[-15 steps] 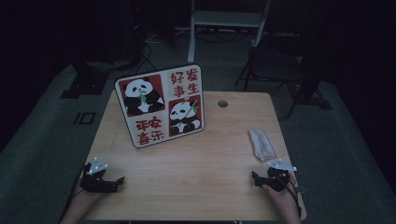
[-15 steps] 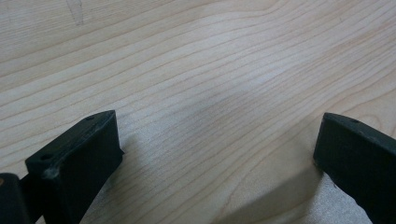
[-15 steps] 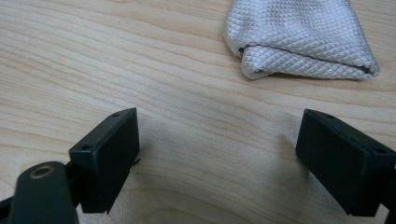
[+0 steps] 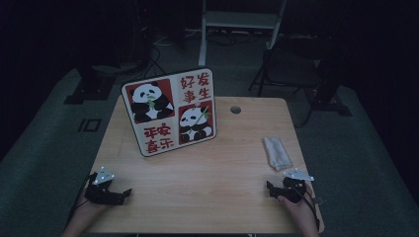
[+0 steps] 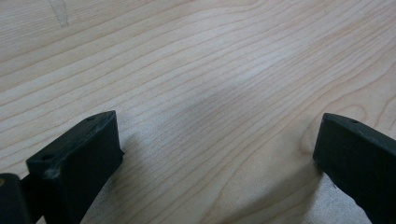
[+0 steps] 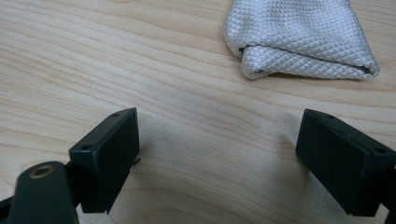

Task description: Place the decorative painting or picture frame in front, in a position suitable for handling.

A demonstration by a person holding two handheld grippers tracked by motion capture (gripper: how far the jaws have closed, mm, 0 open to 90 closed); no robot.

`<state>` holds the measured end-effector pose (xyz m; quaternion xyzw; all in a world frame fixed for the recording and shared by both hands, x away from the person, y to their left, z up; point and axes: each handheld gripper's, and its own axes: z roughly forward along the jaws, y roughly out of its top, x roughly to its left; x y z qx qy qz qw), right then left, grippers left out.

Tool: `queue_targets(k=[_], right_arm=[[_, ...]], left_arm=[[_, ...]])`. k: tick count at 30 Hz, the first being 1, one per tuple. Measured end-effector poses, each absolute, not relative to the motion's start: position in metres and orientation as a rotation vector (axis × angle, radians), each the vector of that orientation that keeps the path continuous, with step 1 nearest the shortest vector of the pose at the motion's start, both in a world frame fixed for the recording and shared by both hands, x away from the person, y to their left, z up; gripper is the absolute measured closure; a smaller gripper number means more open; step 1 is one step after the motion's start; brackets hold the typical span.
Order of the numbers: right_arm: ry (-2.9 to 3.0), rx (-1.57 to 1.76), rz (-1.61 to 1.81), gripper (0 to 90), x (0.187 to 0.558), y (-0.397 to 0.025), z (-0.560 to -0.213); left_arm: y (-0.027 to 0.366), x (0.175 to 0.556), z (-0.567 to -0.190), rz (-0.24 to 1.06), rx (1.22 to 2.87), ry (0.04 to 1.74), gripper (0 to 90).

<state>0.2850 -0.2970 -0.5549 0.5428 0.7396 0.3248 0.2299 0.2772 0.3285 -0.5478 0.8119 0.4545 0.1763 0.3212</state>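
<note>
While wide open, right hand-held gripper (image 6: 219,149) apparently empty, near cloth (image 6: 299,37).

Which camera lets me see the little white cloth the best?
The right gripper view: the folded cloth lies close ahead of its open jaws, its bumpy weave clear. The high view shows it small and dim near the table's right edge.

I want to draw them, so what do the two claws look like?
Both are black. The left claw and the right claw each carry a grey three-cornered plate with white dots on top. Up close, each has two flat, blocky black jaws with small holes. A thin dark cable trails from each.
</note>
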Motion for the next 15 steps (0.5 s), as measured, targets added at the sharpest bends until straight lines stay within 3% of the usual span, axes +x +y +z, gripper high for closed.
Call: queue_targets(k=[15], right_arm=[[2.035, 1.494, 0.893, 13.0, 0.285, -0.297, -0.555]], left_arm=[[0.334, 0.301, -0.542, 0.43, 2.095, 1.168, 2.0]])
